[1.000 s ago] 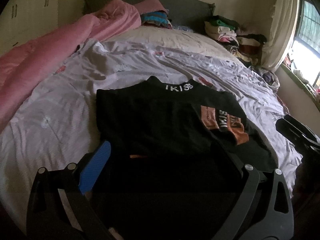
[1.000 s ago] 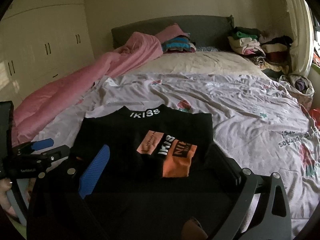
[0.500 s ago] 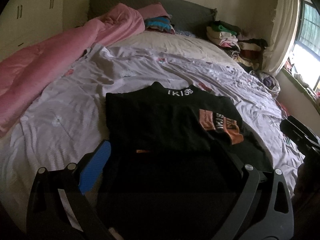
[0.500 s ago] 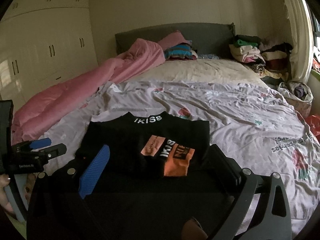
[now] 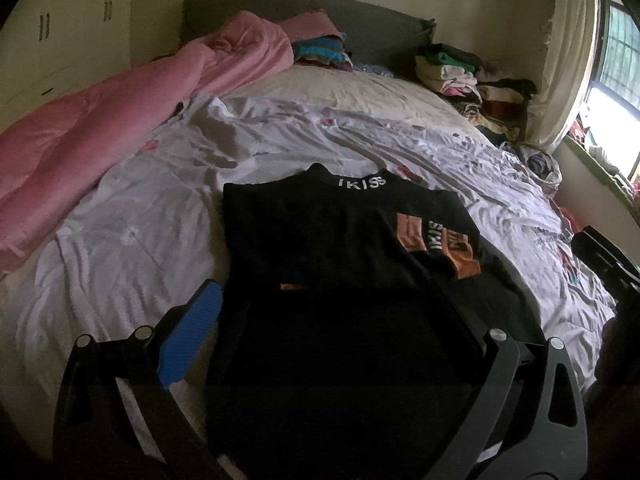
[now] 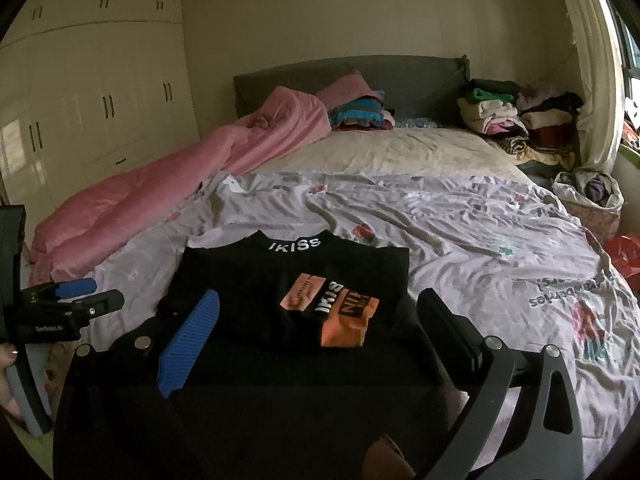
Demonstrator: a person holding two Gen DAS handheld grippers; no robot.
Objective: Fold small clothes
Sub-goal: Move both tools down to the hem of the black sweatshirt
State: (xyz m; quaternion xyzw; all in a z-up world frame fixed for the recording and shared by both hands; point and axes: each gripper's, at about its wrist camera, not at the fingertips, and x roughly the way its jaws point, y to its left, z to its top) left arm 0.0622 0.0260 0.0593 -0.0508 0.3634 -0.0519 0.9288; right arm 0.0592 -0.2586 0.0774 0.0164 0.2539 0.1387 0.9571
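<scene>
Left gripper (image 5: 332, 312) above black shirt (image 5: 320, 236)

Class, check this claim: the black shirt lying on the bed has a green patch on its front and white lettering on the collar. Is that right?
Not quite. The patch on the black shirt is orange, not green, as the right wrist view shows. The shirt does lie on the bed, with white lettering on the collar.

The left gripper (image 5: 324, 312) is held low and level, its two fingers spread wide apart. The right gripper (image 6: 320, 320) is likewise spread wide, to the right of the left. A hand (image 6: 8, 364) grips the left gripper's handle.
</scene>
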